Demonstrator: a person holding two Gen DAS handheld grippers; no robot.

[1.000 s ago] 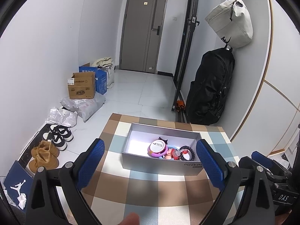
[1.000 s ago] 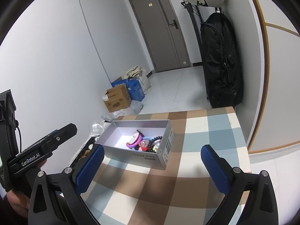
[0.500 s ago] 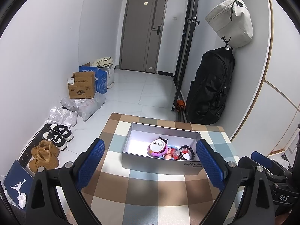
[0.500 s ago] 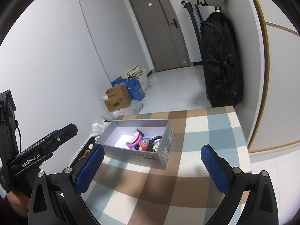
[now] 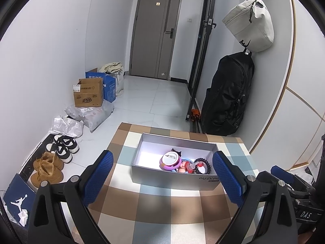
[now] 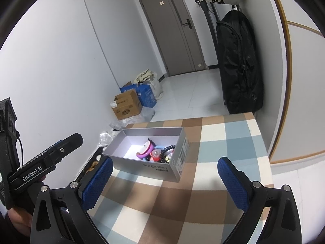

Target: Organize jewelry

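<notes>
An open grey box [image 5: 174, 180] [image 6: 160, 167] sits on the checked tablecloth [image 5: 158, 207]. Heaped in its right half are a pink round piece [image 5: 170, 160] [image 6: 146, 150], a black bead bracelet [image 5: 202, 164] [image 6: 168, 148] and red and blue bits. My left gripper [image 5: 163, 180] hangs open above the cloth, short of the box, nothing between its blue pads. My right gripper [image 6: 164, 181] is open too, near the box's front right corner. In the right wrist view the left gripper's body [image 6: 43, 162] shows at the left edge.
The table's far edge [image 5: 182, 129] drops to a tiled floor. A black backpack [image 5: 227, 95] and a beige bag [image 5: 249, 26] hang on the right wall. Cardboard boxes [image 5: 89, 95], plastic parcels and shoes [image 5: 48, 166] line the left wall.
Both grippers have stayed open and almost still. A fingertip seen at the bottom edge of the left wrist view one second ago is gone.
</notes>
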